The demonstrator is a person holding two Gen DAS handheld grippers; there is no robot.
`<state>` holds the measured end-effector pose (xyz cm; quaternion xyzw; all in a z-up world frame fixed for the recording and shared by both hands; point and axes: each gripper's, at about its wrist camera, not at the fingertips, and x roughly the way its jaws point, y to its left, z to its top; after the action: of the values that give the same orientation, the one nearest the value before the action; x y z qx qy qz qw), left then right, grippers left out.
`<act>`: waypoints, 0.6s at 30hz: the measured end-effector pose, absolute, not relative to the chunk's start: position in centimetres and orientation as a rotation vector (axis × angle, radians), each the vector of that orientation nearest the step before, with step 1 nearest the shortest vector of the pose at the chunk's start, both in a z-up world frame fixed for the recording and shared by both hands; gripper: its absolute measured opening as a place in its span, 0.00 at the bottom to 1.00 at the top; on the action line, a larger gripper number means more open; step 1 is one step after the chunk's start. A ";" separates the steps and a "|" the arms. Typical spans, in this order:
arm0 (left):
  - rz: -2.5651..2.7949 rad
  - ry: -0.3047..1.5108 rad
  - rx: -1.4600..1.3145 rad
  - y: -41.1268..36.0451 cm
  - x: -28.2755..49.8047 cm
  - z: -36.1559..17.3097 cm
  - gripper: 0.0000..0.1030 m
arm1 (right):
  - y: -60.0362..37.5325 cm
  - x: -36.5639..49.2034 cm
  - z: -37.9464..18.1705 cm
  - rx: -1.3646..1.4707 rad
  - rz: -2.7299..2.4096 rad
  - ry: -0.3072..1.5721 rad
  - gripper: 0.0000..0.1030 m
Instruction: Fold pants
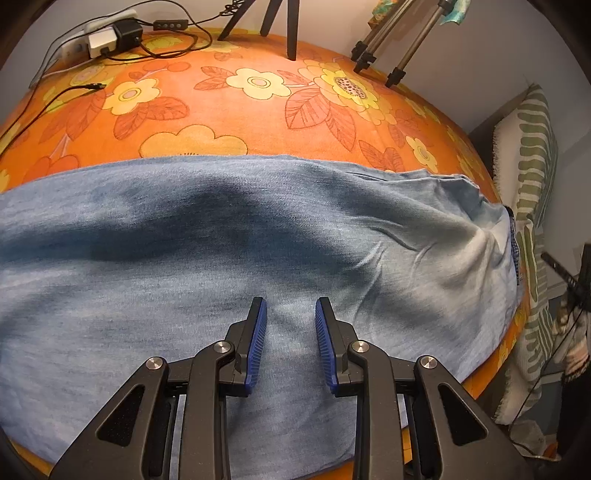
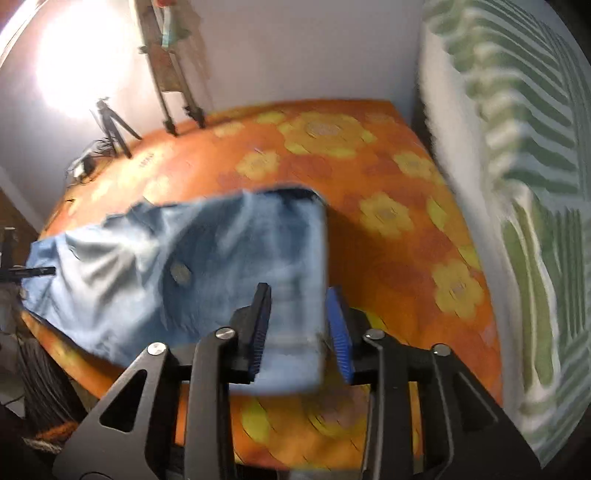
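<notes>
Light blue denim pants (image 1: 258, 236) lie spread across the orange flowered tablecloth (image 1: 258, 110). My left gripper (image 1: 290, 306) is open and empty, hovering just above the denim. In the blurred right wrist view, the waistband end of the pants (image 2: 221, 251), with its metal button (image 2: 180, 274), is lifted off the cloth. My right gripper (image 2: 297, 295) has this end between its blue-padded fingers (image 2: 338, 325). The jaws stand wide, so I cannot tell whether they grip it.
Tripod legs (image 1: 280, 26) and a power strip with cables (image 1: 107, 37) stand at the table's far edge. A green-and-white striped cushion (image 2: 517, 184) lies along the right side. The tablecloth (image 2: 388, 206) is bare to the right of the pants.
</notes>
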<state>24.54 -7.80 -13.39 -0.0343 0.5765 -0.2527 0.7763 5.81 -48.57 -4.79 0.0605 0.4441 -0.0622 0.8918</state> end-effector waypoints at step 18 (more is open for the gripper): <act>-0.234 1.139 -0.196 7.4 23.0 -12.3 0.25 | -30.4 24.2 -10.3 -0.251 0.340 1.045 0.51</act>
<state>22.98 7.44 -12.35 -0.0925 0.5372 -0.1105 0.8311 24.21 -30.42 -10.31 -0.1190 0.4954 0.1612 0.8452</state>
